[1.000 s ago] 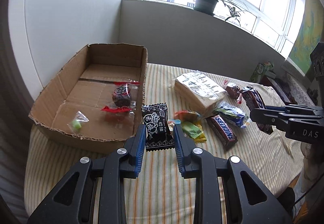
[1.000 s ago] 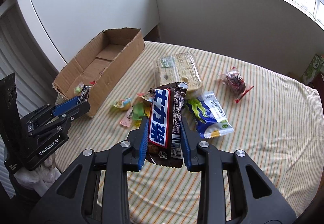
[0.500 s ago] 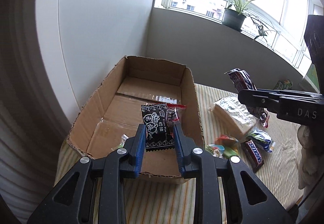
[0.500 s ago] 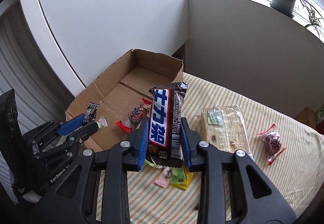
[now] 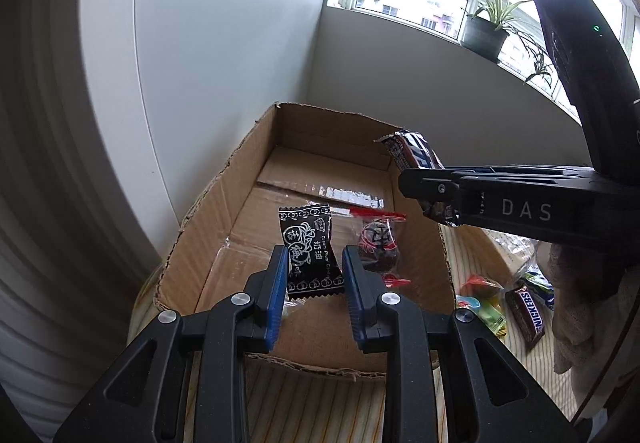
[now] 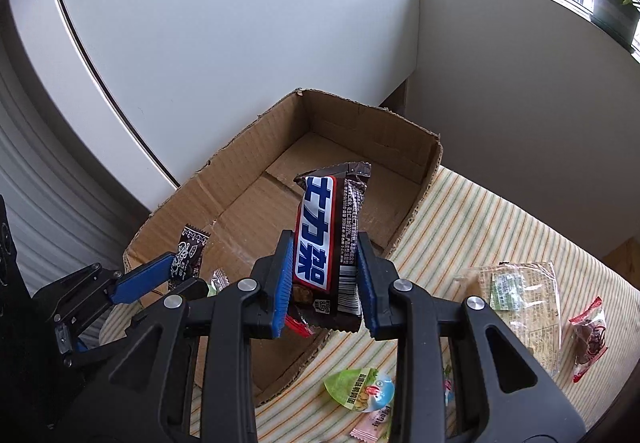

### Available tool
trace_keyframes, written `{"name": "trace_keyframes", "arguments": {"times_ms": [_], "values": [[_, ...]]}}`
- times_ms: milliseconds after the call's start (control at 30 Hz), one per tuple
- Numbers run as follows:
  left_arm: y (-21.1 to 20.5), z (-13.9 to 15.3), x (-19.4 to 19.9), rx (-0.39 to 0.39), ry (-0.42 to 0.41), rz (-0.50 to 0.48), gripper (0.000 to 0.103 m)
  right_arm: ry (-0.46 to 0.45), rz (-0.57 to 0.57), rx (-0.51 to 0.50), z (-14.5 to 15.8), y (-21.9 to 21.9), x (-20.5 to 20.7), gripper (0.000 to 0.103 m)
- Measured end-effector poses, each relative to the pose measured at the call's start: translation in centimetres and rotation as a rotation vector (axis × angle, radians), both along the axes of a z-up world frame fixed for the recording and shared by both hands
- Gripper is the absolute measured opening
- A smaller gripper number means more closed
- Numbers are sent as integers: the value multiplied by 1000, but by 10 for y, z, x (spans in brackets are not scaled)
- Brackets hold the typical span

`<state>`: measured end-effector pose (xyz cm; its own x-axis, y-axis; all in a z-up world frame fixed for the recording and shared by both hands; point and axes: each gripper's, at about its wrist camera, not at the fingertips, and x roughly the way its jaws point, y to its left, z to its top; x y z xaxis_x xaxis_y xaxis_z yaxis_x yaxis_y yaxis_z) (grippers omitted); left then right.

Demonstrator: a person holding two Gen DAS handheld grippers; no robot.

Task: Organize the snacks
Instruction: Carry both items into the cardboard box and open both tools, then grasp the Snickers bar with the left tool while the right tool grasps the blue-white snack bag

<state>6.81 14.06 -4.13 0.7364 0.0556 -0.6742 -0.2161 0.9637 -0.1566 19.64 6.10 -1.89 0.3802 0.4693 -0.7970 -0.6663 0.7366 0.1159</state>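
My left gripper [image 5: 313, 275] pinches a black plum candy [image 5: 308, 249] over the cardboard box [image 5: 208, 227]. My right gripper [image 6: 324, 279] clamps a Snickers bar [image 6: 328, 239] above the box's near corner.

The left gripper [image 5: 313, 283] is a matte black plastic frame with two angular arms cut through by triangular openings. Each of its fingers [image 5: 276, 297] carries a ribbed blue pad on the inner face, and round silver screws mark the pivots. The right gripper [image 6: 323, 281] is built the same way, black with blue ribbed pads and silver screws. Seen side-on from the left wrist, it bears the pale letters "DAS" along its arm, with a black slab-shaped housing rising behind, a small green light on it. A pale knitted glove [image 5: 588, 307] covers the hand below it.
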Motion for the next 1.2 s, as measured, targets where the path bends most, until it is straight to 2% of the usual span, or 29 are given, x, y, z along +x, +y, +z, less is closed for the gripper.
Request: {"name": "trace_keyframes", "arguments": {"times_ms": [200, 267, 333, 367, 400, 433, 833, 1200], "values": [[2, -1, 1, 7, 2, 12, 26, 1, 18, -5, -7, 9, 5, 31], [3, -2, 1, 3, 7, 17, 26, -7, 19, -4, -6, 8, 5, 44], [3, -1, 0, 1, 8, 19, 30, -26, 14, 8, -3, 8, 2, 68], [3, -1, 0, 2, 8, 22, 34, -35, 16, 13, -1, 7, 1, 70], [4, -1, -1, 1, 5, 25, 44, -43, 16, 12, 2, 6, 0, 70], [4, 0, -2, 0, -2, 28, 45, -48, 17, 11, 4, 7, -1, 70], [-1, 6, -5, 1, -28, 12, 45, -78, -2, 15, 26, -20, -15, 70], [-34, 9, -6, -2, -48, -68, 45, -92, -118, -17, 39, -108, -26, 70]]}}
